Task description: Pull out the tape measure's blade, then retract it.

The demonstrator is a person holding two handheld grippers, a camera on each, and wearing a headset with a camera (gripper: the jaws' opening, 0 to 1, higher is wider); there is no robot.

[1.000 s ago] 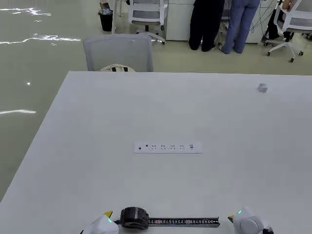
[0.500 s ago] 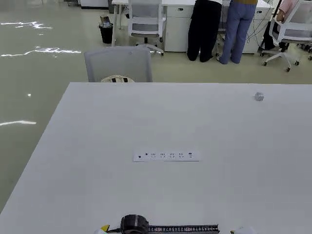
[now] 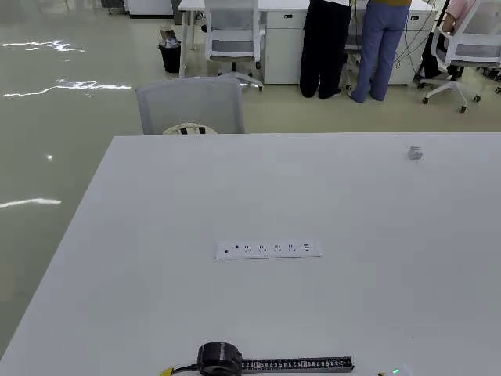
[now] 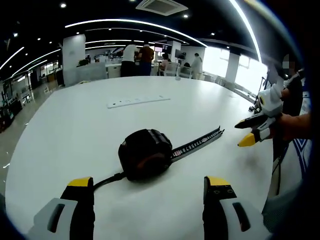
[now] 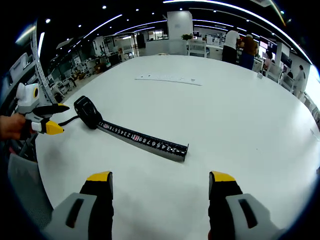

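A black tape measure lies at the near edge of the white table, its dark blade pulled out to the right and flat on the surface. In the left gripper view the case sits just ahead of my open left gripper, untouched, with a cord trailing back from it. The blade runs away toward the other gripper, which is open. In the right gripper view the blade's end lies ahead of my open right gripper, and the case sits at the far left.
A white power strip lies mid-table. A small grey object rests at the far right. A grey chair stands at the table's far edge. Two people stand by desks beyond.
Both grippers have drawn back out of the head view's bottom edge; only a yellow tip and a green light remain. The tape measure and blade have stayed put. The camera tilted up slightly.
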